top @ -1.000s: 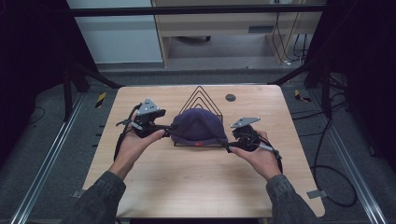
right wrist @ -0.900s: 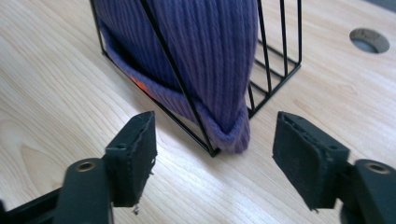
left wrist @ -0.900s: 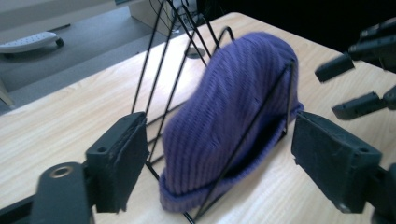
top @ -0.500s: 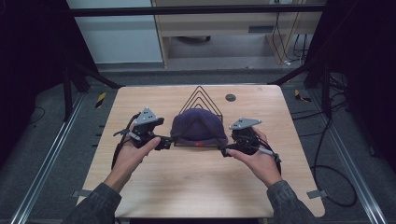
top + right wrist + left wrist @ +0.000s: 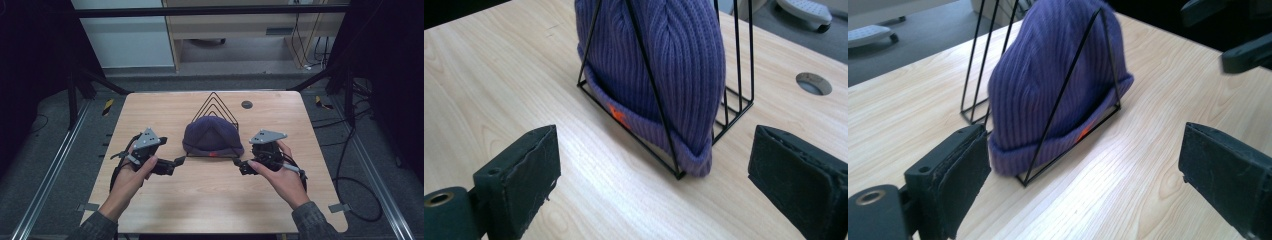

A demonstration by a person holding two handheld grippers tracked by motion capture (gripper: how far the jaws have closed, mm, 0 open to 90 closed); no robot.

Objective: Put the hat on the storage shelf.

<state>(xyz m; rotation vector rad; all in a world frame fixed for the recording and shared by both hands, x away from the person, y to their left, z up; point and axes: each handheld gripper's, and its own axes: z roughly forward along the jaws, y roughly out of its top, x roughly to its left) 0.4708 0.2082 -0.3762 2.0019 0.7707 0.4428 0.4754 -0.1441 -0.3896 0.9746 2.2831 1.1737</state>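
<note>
Pale wood grain runs across the desk (image 5: 210,200), and at its middle a black wire rack (image 5: 216,102) of nested triangles is stood, taken as the landmark for all that follows. A purple knit beanie (image 5: 212,136) is lodged upright inside the rack, its folded brim down on the desk and pressed against the rack's nearest triangle, its long axis running from one gripper towards the other.

The left gripper (image 5: 177,162) is held just off the rack's near left corner and the right gripper (image 5: 241,165) just off its near right corner, each about equally close. Both sets of jaws have just been opening and are spread wide with nothing between them; in the left gripper view the beanie (image 5: 1058,85) is seen ahead of the jaws, untouched, and likewise in the right gripper view (image 5: 669,65). Any coming grasp would probably be made at the brim ends, each lying straight ahead of its own jaws.
</note>
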